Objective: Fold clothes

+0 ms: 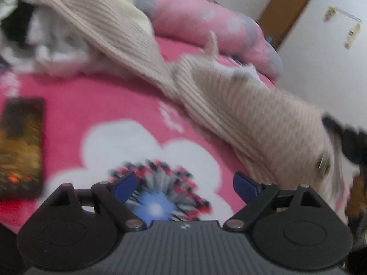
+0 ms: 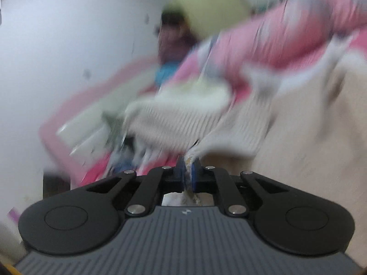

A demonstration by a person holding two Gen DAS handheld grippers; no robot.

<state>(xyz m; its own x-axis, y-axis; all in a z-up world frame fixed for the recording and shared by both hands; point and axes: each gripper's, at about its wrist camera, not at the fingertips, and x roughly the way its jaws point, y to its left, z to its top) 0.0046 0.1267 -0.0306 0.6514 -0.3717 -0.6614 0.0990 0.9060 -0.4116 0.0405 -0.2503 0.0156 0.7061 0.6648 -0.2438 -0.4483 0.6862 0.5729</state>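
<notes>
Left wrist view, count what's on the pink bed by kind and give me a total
Ribbed beige sweater: 1
Pink floral pillow: 1
Dark rectangular book or box: 1
White and black clothes heap, too blurred to split: 1
Total: 4

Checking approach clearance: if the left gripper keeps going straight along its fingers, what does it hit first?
Probably the pink bedspread, near its flower print. Left gripper is open with nothing between its fingers; the beige knit sweater lies right of that line. Blur makes depth uncertain.

Right hand-held gripper [image 2: 188, 171] w/ blue pads pinched on edge of beige ribbed knit [image 2: 174, 123]; pic blurred, pink bedding [image 2: 263, 45] & white wall [image 2: 68, 34] behind.
</notes>
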